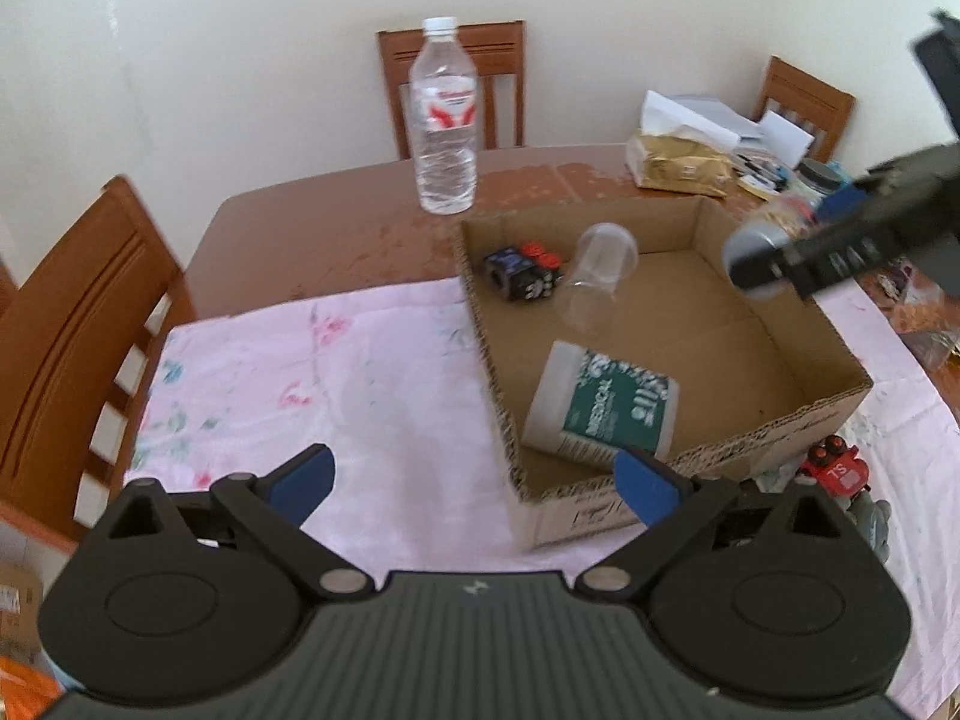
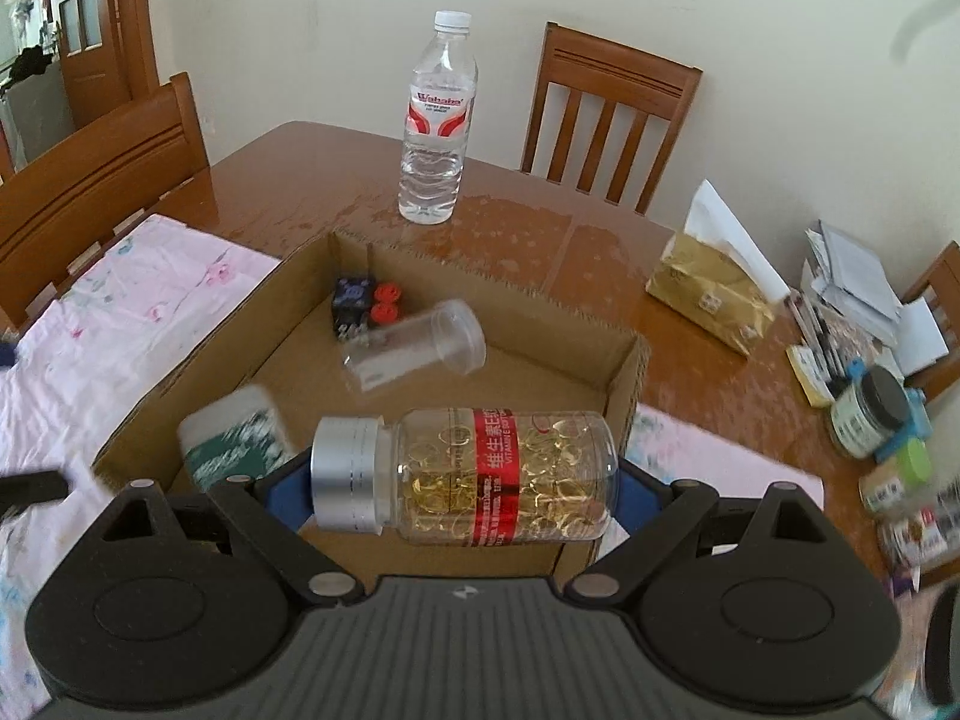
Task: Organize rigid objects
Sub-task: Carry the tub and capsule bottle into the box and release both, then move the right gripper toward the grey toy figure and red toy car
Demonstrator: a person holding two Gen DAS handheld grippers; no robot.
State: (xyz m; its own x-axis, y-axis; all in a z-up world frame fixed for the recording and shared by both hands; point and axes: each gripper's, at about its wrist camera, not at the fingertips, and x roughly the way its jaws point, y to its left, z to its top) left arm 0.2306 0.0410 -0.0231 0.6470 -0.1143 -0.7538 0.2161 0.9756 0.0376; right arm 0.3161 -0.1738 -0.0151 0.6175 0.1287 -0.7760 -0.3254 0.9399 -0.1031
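An open cardboard box (image 1: 487, 360) (image 2: 480, 277) sits on the table. In it lie a green-and-white bottle (image 1: 600, 405) (image 2: 237, 444), a clear plastic cup (image 1: 594, 276) (image 2: 420, 345) on its side, and a black toy with red wheels (image 1: 522, 267) (image 2: 363, 303). My left gripper (image 1: 474, 468) is open and empty above the box's near left corner. My right gripper (image 2: 462, 480) is shut on a clear vitamin bottle (image 2: 510, 474) with a silver cap, held sideways over the box's near edge. In the left wrist view that bottle's cap (image 1: 750, 252) shows over the box's right wall.
A full water bottle (image 1: 445, 120) (image 2: 437, 120) stands behind the box. A pink floral cloth (image 1: 300, 372) covers the near table. A gold tissue pack (image 2: 708, 294), papers and jars (image 2: 870, 414) crowd the right side. A red toy car (image 1: 837, 468) lies by the box. Wooden chairs surround the table.
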